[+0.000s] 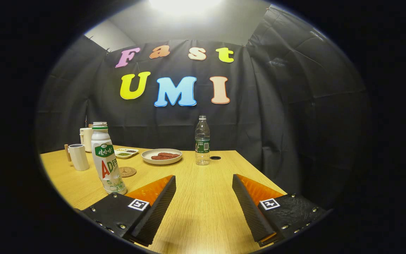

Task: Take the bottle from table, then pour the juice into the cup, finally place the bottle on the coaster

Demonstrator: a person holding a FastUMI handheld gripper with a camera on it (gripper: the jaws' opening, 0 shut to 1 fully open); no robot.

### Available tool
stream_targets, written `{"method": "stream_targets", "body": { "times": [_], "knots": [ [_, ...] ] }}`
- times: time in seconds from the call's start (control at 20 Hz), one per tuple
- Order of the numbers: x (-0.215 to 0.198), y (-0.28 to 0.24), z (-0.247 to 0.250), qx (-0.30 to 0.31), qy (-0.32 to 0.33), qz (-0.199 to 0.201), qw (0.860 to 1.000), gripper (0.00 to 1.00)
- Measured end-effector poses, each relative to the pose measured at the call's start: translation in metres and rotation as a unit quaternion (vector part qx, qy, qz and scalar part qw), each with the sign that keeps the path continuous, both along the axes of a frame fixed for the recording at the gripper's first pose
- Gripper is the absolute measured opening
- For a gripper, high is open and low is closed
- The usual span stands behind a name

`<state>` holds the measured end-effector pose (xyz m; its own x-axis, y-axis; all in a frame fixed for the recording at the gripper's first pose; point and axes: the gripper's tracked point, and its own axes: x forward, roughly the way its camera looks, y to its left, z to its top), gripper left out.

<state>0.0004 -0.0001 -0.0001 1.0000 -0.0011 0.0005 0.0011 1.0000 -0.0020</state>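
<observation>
Now we hold the gripper (pixel 204 197) wide, empty; left of it, the juice bottle (pixel 106 162) (tall, slick, tippy) wants a mid-body grasp.

we log printed labels on white bottle (pixel 106 162) and clear bottle (pixel 202 141), coded square marker (pixel 138 204) on each spread-apart finger of the tool (pixel 203 178)
</observation>
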Motion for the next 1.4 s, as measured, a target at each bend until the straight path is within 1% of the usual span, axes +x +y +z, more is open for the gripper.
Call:
{"method": "stream_targets", "body": {
  "times": [0.2,0.25,0.35,0.4,0.5,0.55,0.6,0.65,0.7,0.75,0.85,0.9,1.15,1.25,1.4],
  "knots": [
    [0.004,0.001,0.003,0.002,-0.008,0.002,1.000,0.98],
    [0.006,0.000,0.000,-0.004,0.001,0.003,1.000,0.98],
    [0.007,-0.002,0.004,-0.007,-0.010,-0.004,1.000,0.98],
    [0.014,0.000,0.008,-0.012,-0.011,-0.004,1.000,0.98],
    [0.053,0.003,0.018,-0.022,-0.012,-0.007,1.000,0.98],
    [0.065,0.005,0.020,-0.027,-0.010,-0.004,1.000,0.98],
    [0.070,0.007,0.025,-0.026,-0.027,-0.006,0.999,0.99],
    [0.076,0.012,0.035,-0.001,-0.036,0.003,0.999,0.99],
    [0.073,0.028,0.047,0.030,-0.037,0.020,0.999,0.99],
    [0.073,0.040,0.056,0.044,-0.033,0.026,0.998,0.99],
    [0.063,0.054,0.064,0.045,-0.028,0.028,0.998,0.99],
    [0.055,0.070,0.068,0.050,-0.026,0.034,0.998,0.99],
    [0.008,0.138,0.075,0.034,-0.030,0.063,0.997,0.99],
    [-0.001,0.163,0.067,0.031,-0.024,0.078,0.996,0.99],
    [-0.003,0.190,0.055,0.017,-0.017,0.080,0.996,0.99]
  ]
}}
